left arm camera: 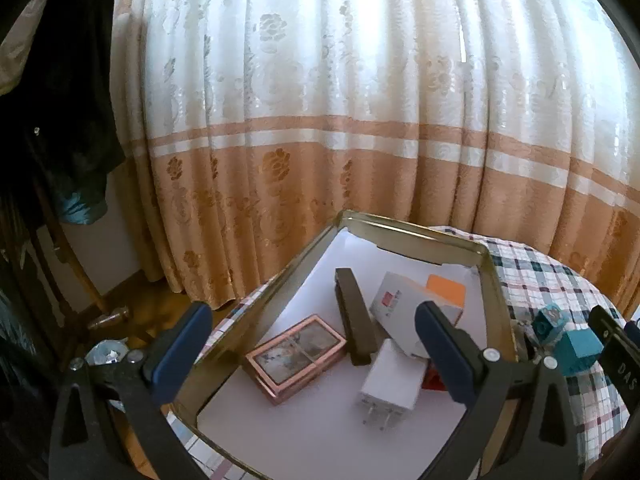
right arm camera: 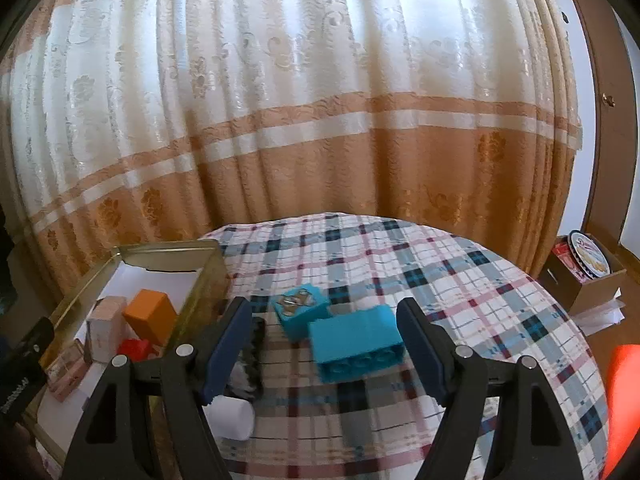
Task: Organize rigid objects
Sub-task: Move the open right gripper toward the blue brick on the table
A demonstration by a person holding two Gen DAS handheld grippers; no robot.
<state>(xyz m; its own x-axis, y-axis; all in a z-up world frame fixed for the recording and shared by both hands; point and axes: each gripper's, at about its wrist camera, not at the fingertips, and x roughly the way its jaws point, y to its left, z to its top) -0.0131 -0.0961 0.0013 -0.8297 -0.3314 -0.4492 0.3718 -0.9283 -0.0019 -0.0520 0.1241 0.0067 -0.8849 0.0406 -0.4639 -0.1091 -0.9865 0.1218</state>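
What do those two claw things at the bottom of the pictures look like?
Both look alike. The left claw and right claw each have two dark blue, flat, paddle-shaped fingers mounted on black plastic frames with triangular cut-outs, fastened by round silver bolts. White lettering runs along the side of the black body. No cables or sleeves show.

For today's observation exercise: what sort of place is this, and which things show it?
Probably a room at home: a long flowered curtain, a table with a checked cloth, and a tin of small household things.
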